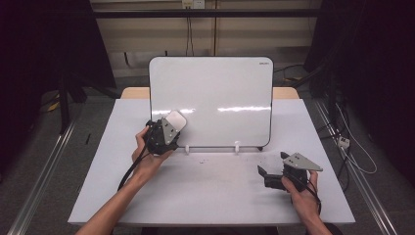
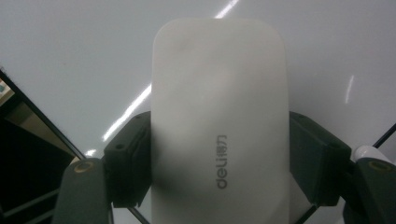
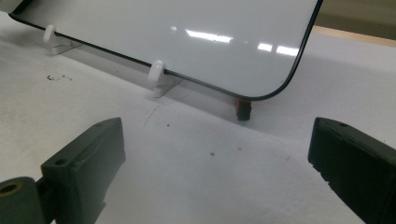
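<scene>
A white whiteboard point(image 1: 220, 93) stands upright on small white clips at the back of the table. My left gripper point(image 1: 173, 128) is raised to its lower left part with a white rounded eraser point(image 1: 176, 119) in its jaws. In the left gripper view the eraser point(image 2: 219, 107) lies flat against the board point(image 2: 84, 51), and both black pads point(image 2: 133, 163) sit against its sides. My right gripper point(image 1: 272, 164) rests low on the table at the right, near the board's lower right corner. Its jaws stand wide apart with nothing between them point(image 3: 215, 154).
The board point(image 3: 187, 28) leans on two white clips point(image 3: 157, 74) with a small dark foot point(image 3: 243, 108) at its right corner. The white table point(image 1: 210, 196) has a few dark specks near the clips. Cables trail from both grippers, and black curtains flank the table.
</scene>
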{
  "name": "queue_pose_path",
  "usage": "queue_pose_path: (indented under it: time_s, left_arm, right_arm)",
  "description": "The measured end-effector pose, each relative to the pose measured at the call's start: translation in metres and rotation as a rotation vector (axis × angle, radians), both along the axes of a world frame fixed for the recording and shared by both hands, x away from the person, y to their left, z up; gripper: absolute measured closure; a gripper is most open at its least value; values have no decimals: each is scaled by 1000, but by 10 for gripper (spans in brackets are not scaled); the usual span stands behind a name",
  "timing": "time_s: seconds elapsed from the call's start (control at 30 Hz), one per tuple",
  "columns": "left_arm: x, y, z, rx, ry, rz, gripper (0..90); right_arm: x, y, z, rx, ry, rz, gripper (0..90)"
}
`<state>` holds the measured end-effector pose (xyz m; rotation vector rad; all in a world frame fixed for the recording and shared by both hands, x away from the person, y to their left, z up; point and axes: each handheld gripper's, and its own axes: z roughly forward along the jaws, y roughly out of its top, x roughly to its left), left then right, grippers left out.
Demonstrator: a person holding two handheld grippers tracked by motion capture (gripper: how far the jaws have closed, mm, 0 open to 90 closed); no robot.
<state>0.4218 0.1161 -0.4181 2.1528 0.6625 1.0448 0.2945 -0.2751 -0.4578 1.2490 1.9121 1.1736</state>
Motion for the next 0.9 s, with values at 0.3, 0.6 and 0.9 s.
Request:
queue_pose_path:
  time_s: [0.3, 0.6, 0.9]
  left_arm:
    - [-2, 2, 5, -59, 34, -17, 124]
    - [-2, 3, 11, -136, 102, -18, 88]
    - [-2, 11, 24, -249, 157, -15, 72]
  right_arm:
    - [-1, 1, 0, -2, -2, 9, 41]
    - [-2, 1, 0, -3, -4, 8, 40]
    - [-3, 1, 1, -5, -9, 8, 40]
